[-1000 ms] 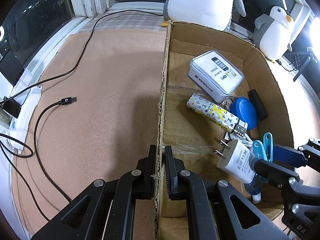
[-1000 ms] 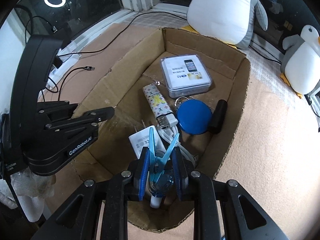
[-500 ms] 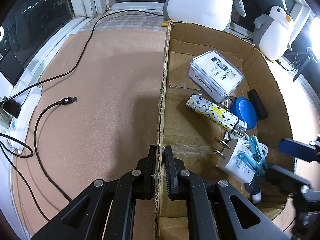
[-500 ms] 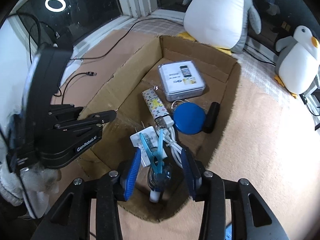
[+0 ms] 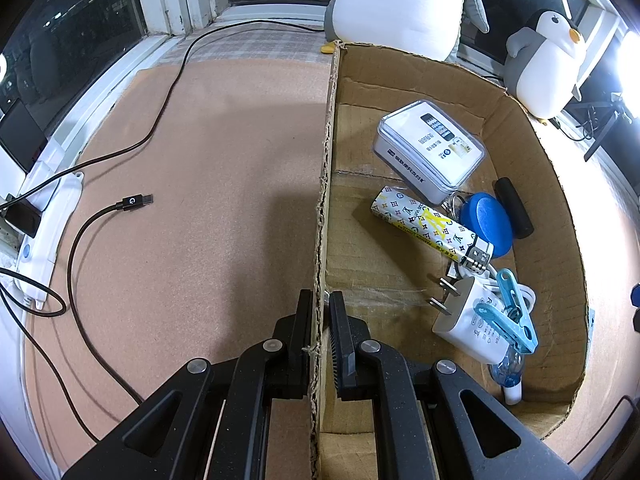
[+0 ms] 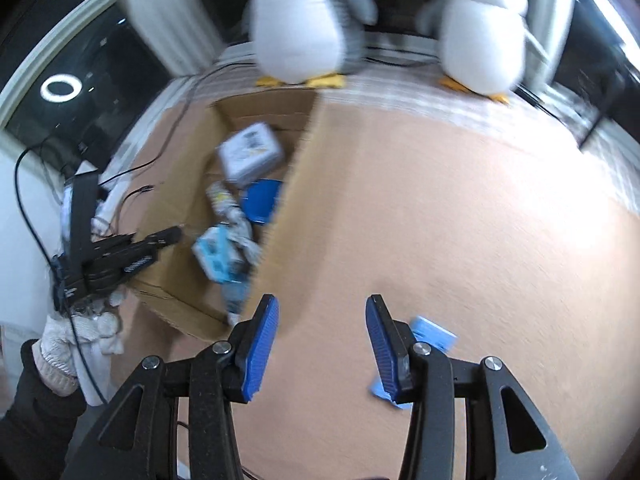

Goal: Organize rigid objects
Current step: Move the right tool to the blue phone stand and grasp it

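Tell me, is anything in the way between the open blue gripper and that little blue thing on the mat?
Nothing visible blocks it. The right gripper, jaws opening and empty, hangs over bare mat, and the blue thing lies just behind its right finger.

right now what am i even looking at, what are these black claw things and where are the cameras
These are two hand-held grippers, each carried by a person, each with a fisheye camera looking along its fingers.

The left gripper, in its own view, is clamped shut on the wall of a cardboard box. Inside lie a white charger with a blue clothespin on it, a patterned lighter, a blue disc and a clear case.

The right gripper, in its blurred view, hangs over the tan mat beside the box; its jaws are opening with nothing between them. A gloved hand holds the other tool.
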Demonstrator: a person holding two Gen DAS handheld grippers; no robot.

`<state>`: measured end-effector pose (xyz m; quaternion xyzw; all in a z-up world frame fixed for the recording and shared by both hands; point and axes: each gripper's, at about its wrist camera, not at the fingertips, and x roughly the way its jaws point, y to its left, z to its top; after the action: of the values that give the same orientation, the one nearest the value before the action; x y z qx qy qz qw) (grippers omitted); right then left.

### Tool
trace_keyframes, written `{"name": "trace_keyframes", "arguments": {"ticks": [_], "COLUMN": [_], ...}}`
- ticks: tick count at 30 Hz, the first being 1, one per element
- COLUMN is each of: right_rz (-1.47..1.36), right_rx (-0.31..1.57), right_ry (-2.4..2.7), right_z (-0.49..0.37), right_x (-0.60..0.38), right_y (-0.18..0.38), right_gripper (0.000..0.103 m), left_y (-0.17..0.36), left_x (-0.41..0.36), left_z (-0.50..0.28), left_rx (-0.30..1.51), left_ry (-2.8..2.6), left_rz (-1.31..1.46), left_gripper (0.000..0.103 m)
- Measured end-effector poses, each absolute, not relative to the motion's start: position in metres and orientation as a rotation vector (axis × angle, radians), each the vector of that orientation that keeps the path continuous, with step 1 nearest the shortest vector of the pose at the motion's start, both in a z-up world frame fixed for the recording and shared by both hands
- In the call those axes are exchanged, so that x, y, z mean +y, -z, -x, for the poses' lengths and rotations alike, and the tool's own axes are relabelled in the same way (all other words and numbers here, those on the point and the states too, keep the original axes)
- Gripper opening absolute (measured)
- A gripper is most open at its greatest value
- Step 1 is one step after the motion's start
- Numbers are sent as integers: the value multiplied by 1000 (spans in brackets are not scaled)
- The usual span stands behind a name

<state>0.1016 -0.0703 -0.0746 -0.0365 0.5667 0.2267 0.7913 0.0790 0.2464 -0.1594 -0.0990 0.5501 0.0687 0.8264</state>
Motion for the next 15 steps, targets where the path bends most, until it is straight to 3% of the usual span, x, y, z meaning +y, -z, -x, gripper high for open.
{"name": "trace_keyframes", "arguments": {"ticks": [15], "right_rz": [-49], "right_rx": [1363], "right_ry": [-347], "right_z": [-109], "right_x": [-140], "right_y": [119], "right_gripper": [42], "left_y": [159], "left_x": [246], "left_z": [-79], "left_rx": [1169], "left_ry": [-145], "left_rz": [208], "left_gripper": [7]}}
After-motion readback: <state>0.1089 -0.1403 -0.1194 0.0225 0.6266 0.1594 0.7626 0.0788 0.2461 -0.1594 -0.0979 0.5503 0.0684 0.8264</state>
